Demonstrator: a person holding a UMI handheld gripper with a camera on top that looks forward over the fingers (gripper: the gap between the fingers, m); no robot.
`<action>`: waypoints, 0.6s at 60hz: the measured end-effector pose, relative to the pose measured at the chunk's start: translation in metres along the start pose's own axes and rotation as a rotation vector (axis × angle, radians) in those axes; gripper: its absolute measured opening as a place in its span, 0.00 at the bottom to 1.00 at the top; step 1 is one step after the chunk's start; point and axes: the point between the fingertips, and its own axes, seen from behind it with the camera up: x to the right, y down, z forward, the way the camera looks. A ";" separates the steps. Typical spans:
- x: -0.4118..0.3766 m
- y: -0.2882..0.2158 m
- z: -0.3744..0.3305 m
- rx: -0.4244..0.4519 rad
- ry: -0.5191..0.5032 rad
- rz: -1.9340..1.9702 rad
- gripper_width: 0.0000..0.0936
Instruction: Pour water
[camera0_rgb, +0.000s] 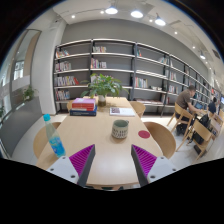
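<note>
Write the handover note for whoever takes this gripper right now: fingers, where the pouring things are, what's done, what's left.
Gripper: open, holding nothing, hovering at the near edge of the round wooden table.
Water bottle, clear blue with a pink cap: upright on the table, ahead of the left finger and off to its left, cap on.
Mug: upright near the table's middle, beyond the fingers; its contents cannot be seen.
Done: nothing visible; bottle not grasped.
Left: probably take the bottle, then tip it over the mug.
Also on the table: stacked books, a potted plant, a pink coaster.
</note>
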 end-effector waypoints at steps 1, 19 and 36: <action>-0.001 0.000 0.000 0.000 -0.001 -0.001 0.78; -0.113 0.043 0.029 0.012 -0.161 -0.052 0.77; -0.245 0.058 0.072 0.008 -0.310 -0.050 0.78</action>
